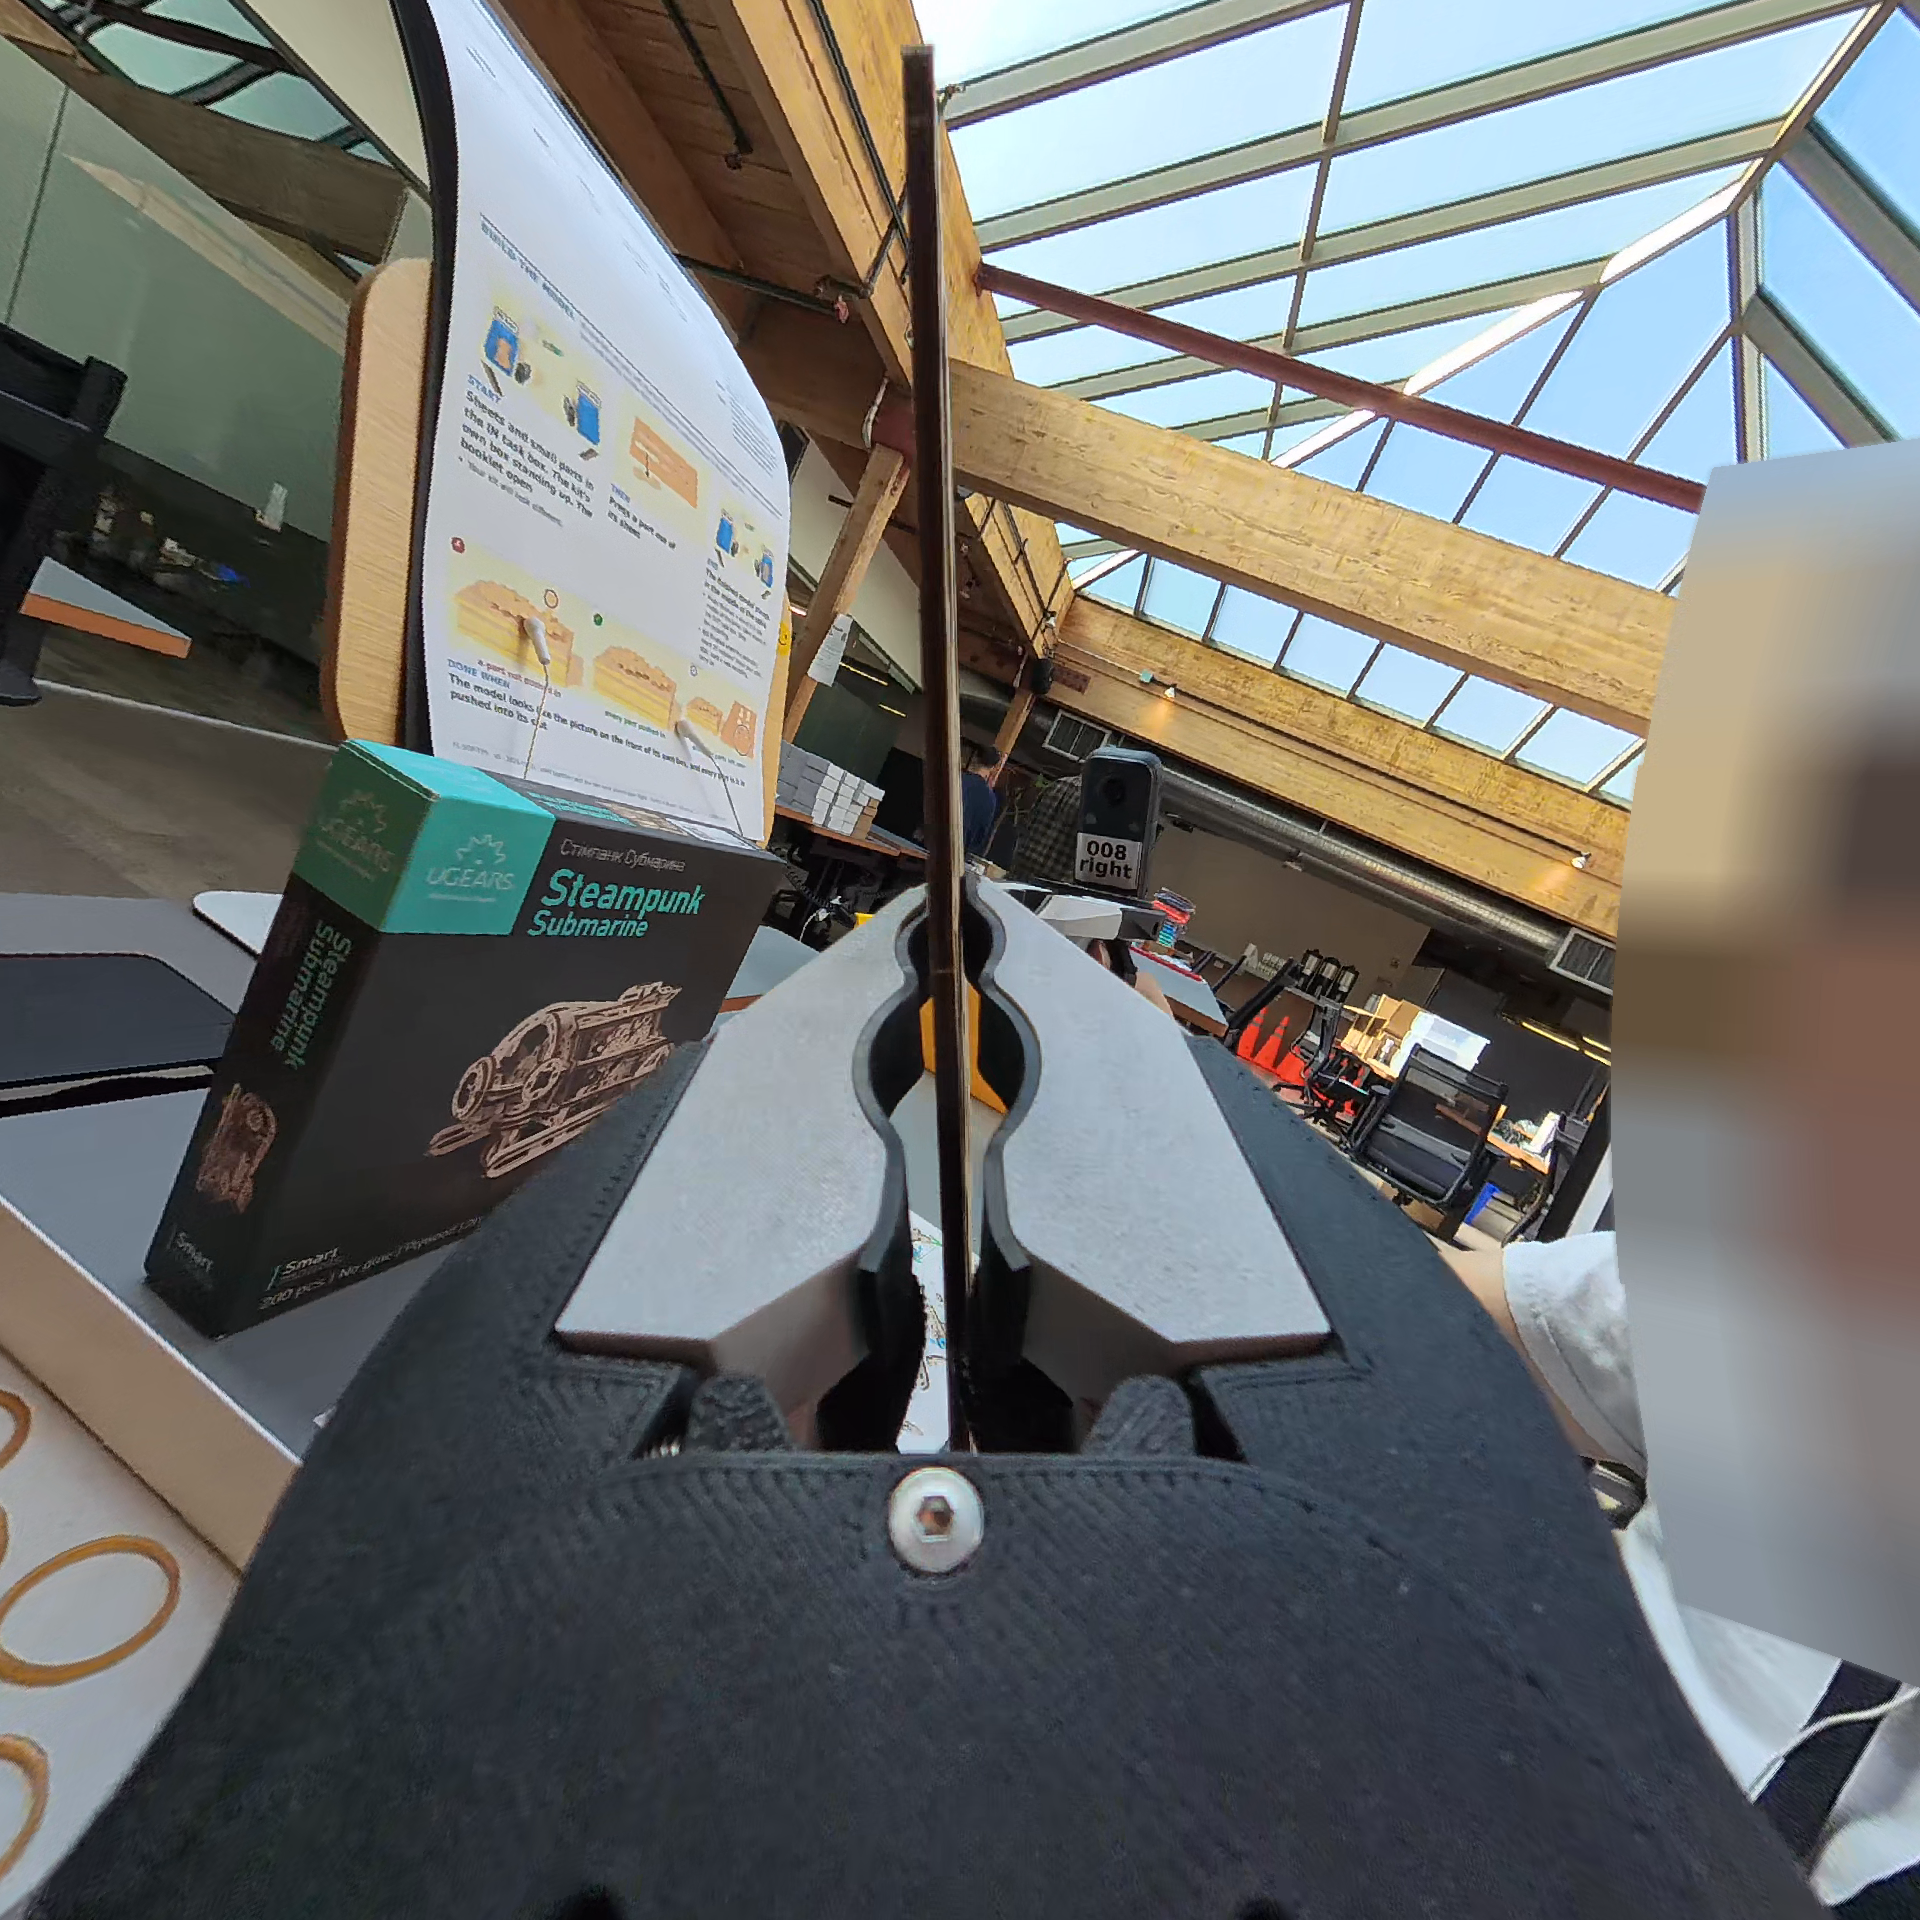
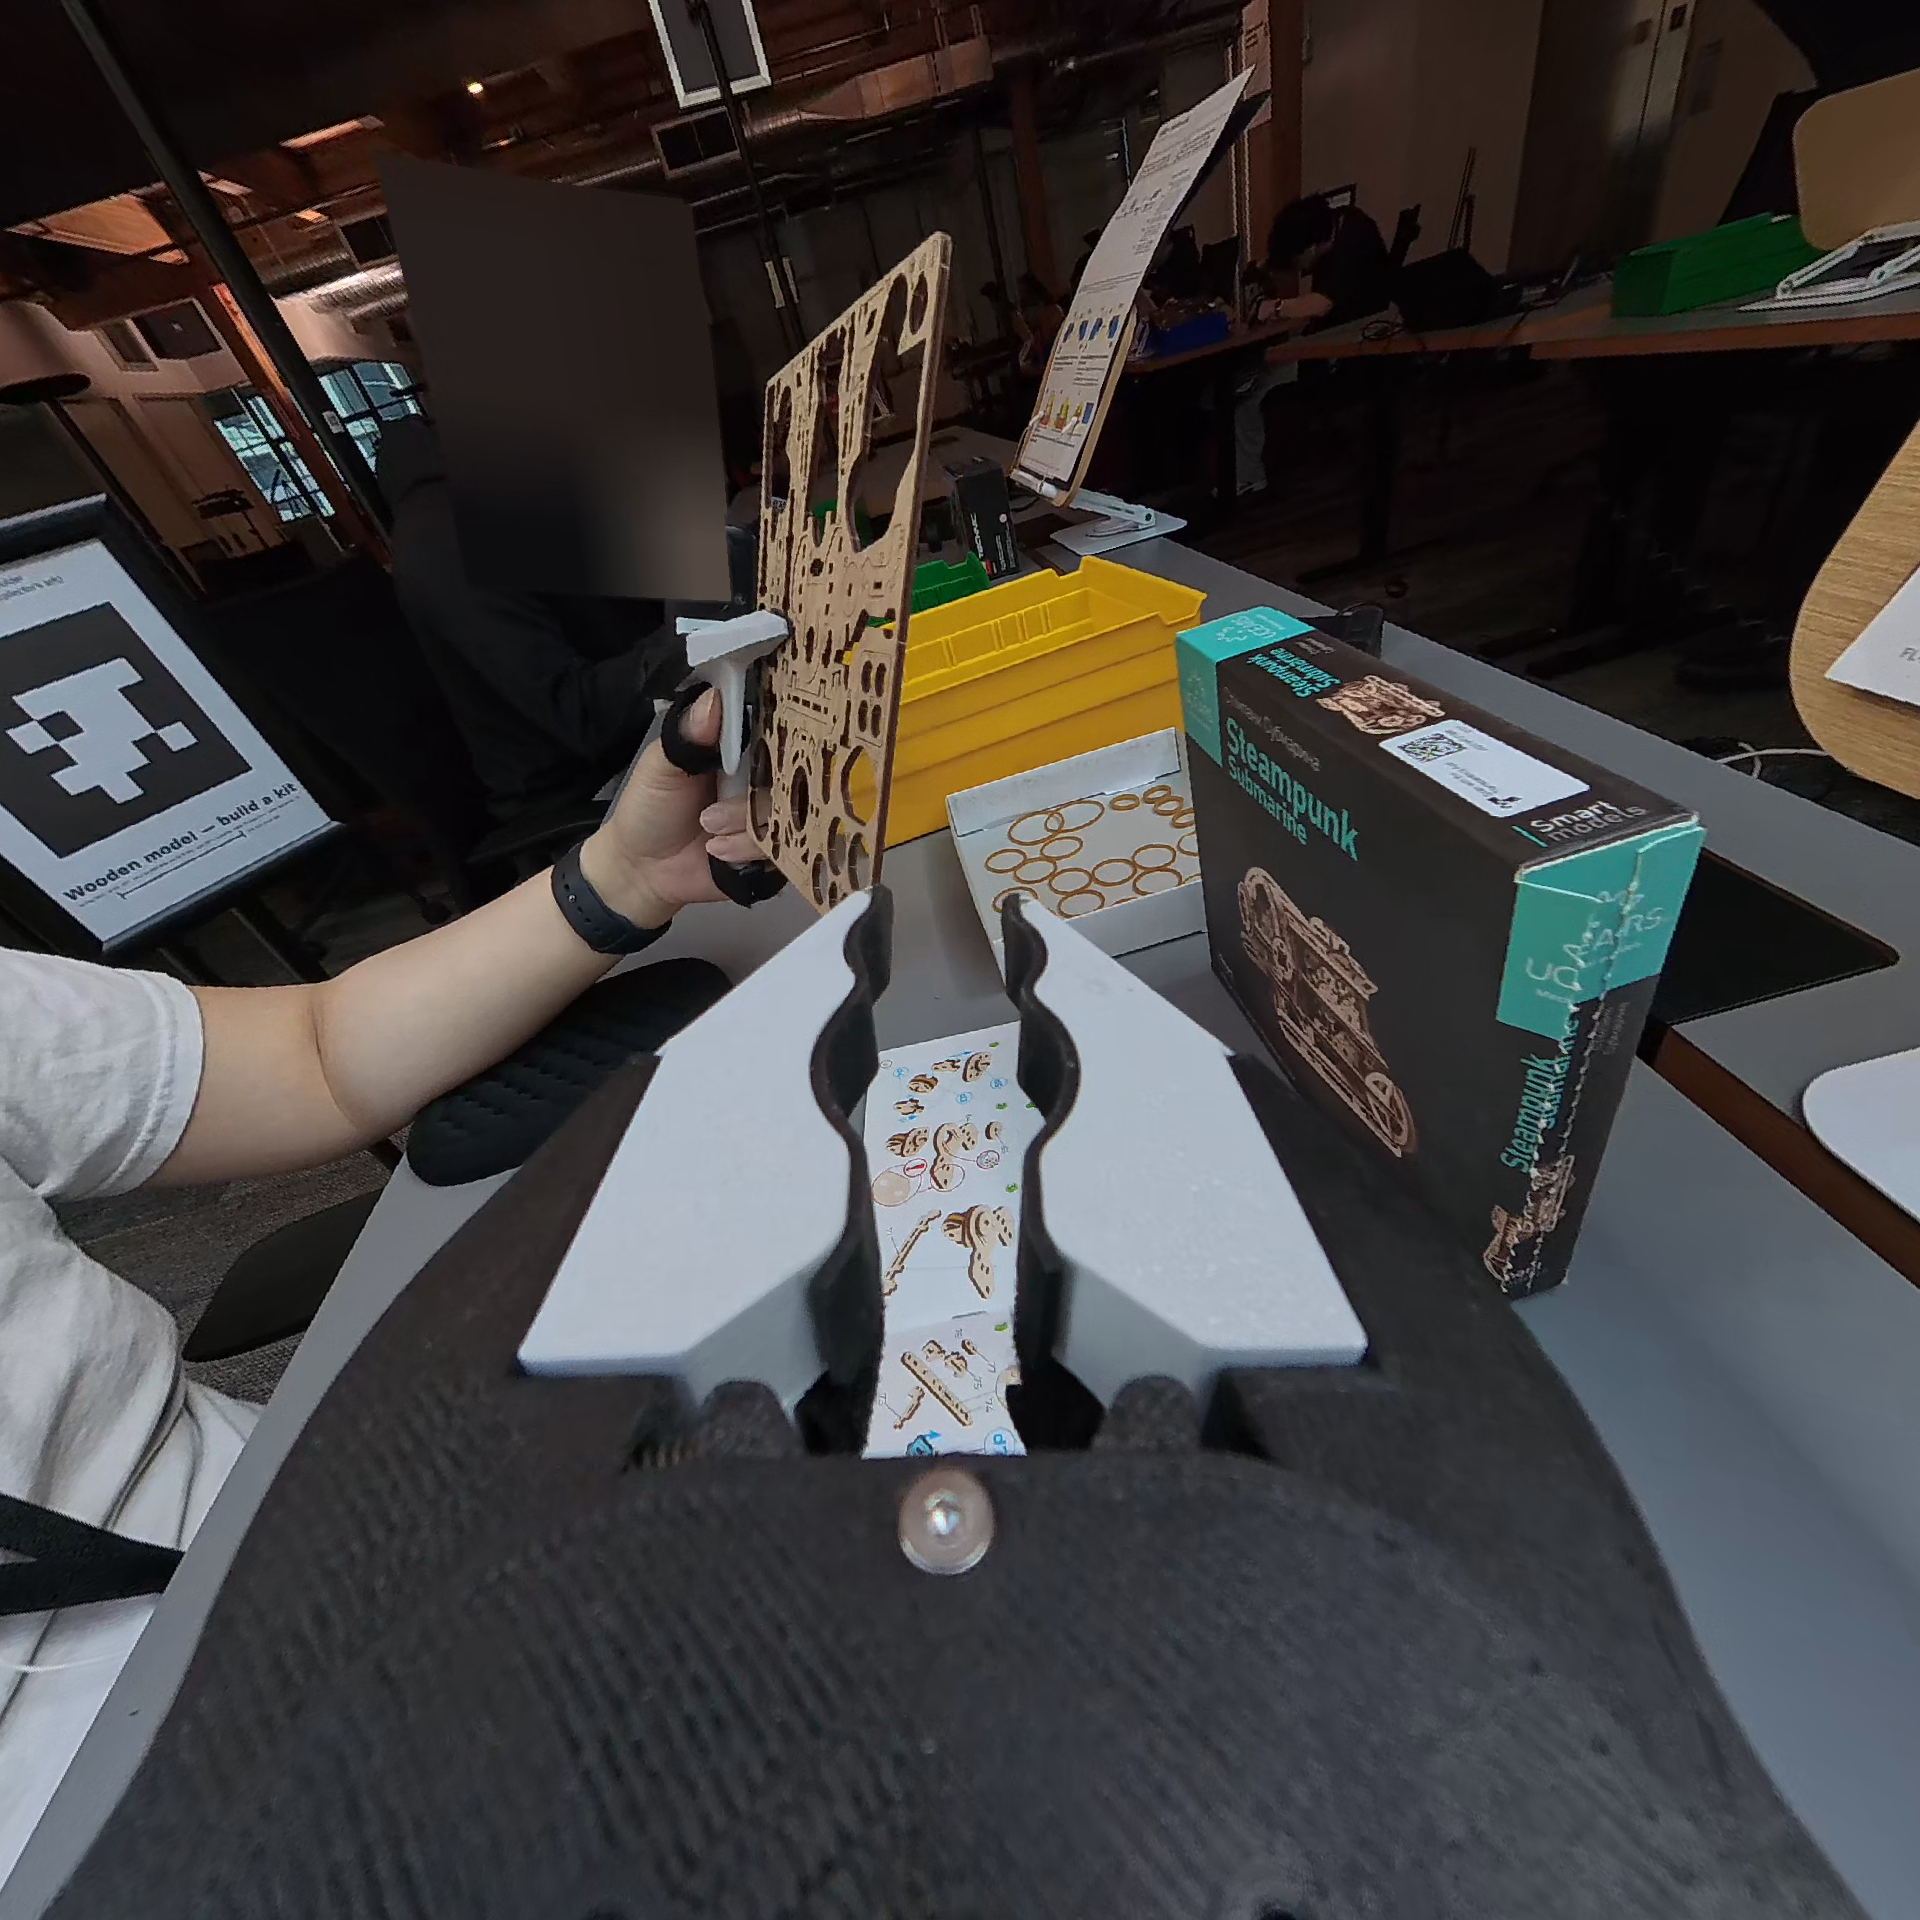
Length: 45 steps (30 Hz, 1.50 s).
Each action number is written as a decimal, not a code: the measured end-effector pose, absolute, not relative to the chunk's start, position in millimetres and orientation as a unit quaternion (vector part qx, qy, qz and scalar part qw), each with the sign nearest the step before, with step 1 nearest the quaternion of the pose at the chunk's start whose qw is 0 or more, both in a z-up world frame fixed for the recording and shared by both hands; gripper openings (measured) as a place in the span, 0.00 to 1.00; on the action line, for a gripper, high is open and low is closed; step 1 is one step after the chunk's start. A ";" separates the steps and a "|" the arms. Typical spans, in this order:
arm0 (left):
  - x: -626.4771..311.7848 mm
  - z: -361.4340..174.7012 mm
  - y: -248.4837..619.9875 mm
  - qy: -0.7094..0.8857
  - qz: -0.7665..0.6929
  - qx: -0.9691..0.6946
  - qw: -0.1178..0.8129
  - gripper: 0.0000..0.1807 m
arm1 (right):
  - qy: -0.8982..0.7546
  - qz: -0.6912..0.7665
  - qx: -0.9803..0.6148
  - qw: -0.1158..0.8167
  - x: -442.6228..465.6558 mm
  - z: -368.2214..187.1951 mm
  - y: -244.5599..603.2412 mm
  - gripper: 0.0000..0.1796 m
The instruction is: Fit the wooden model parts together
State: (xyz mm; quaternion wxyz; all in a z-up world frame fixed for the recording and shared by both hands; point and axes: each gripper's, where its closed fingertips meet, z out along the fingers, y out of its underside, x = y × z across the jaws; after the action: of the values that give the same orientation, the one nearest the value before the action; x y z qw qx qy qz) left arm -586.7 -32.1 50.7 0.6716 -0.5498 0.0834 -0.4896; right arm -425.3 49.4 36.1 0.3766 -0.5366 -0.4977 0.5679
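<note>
Left gripper (image 1: 948, 935): jaws clamped on the wooden parts sheet (image 2: 847, 582), held upright and edge-on above the grey table (image 2: 1662, 1455). Right gripper (image 2: 945, 925): jaws parted, empty, over the instruction booklet (image 2: 940, 1164). Beyond: model kit box (image 2: 1423, 935), white tray of rubber bands (image 2: 1081, 842), yellow bin (image 2: 1039, 665).

One wooden sheet (image 2: 847, 561), one kit box (image 2: 1423, 925), one yellow bin (image 2: 1039, 655). One white tray (image 2: 1070, 831) of rubber bands (image 2: 1081, 852). Two grippers: left gripper (image 1: 948, 904), right gripper (image 2: 945, 914).

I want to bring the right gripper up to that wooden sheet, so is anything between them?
Nothing visible stands between them. The right gripper, jaws apart and empty, points at the lower edge of the wooden sheet, which the left gripper holds upright above the table. The instruction booklet lies flat below, out of the path.
</note>
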 end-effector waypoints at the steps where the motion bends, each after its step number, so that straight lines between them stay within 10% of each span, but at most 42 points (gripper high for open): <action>1: -587.6 50.9 -32.2 0.083 -0.488 -0.550 0.673 0.00 | -0.498 0.567 -0.538 0.376 -425.4 35.2 50.0 0.11; 16: -578.9 49.0 -32.7 0.099 -0.488 -0.558 0.664 0.00 | -0.502 0.569 -0.537 0.369 -430.5 29.8 45.7 0.11; 25: -518.5 18.5 -23.3 0.149 -0.519 -0.602 0.588 0.00 | -0.505 0.602 -0.530 0.319 -464.7 15.2 8.4 0.32; 36: -493.8 5.2 -22.4 0.172 -0.516 -0.621 0.564 0.00 | -0.490 0.621 -0.543 0.279 -474.3 4.5 -3.9 0.03; 45: -490.1 -1.1 -21.2 0.172 -0.529 -0.625 0.548 0.00 | -0.475 0.657 -0.537 0.233 -470.5 1.5 -5.5 0.00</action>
State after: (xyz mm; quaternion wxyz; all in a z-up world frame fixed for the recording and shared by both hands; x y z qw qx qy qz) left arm -490.1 -21.2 -1.1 0.5478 -0.6250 0.1724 -0.5288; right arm -470.5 -5.5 1.5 0.2328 -0.5374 -0.4753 0.6566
